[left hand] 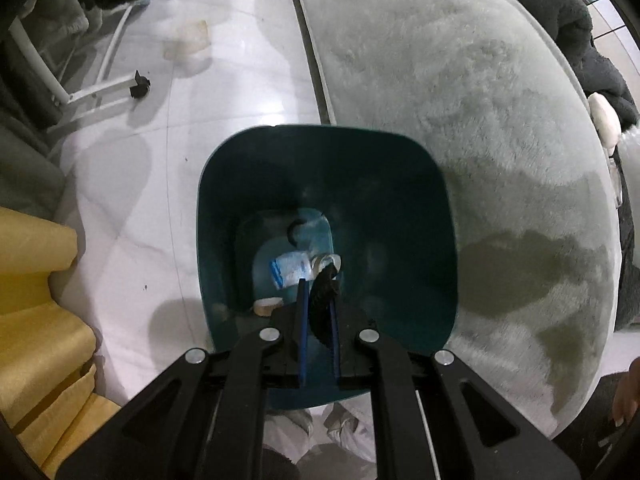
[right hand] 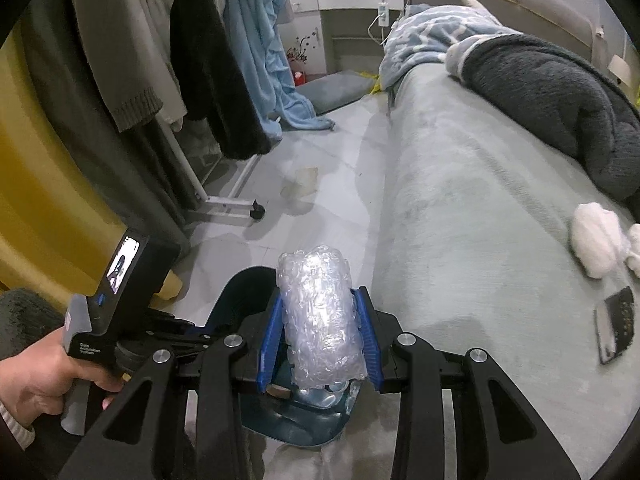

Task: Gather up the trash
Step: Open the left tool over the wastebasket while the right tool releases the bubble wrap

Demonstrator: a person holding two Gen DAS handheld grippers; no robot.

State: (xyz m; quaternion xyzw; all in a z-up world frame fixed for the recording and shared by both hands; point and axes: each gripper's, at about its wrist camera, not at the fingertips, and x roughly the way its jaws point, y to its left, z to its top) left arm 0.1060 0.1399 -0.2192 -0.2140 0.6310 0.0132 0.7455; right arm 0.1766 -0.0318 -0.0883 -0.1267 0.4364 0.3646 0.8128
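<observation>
Bin (left hand: 400,184) on floor (left hand: 224,80) beside bed (left hand: 460,80), wrapper (left hand: 290,270) inside.

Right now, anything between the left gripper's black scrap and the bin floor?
No. In the left wrist view the left gripper holds the black scrap inside the teal bin, with open air down to the litter at the bottom.
</observation>
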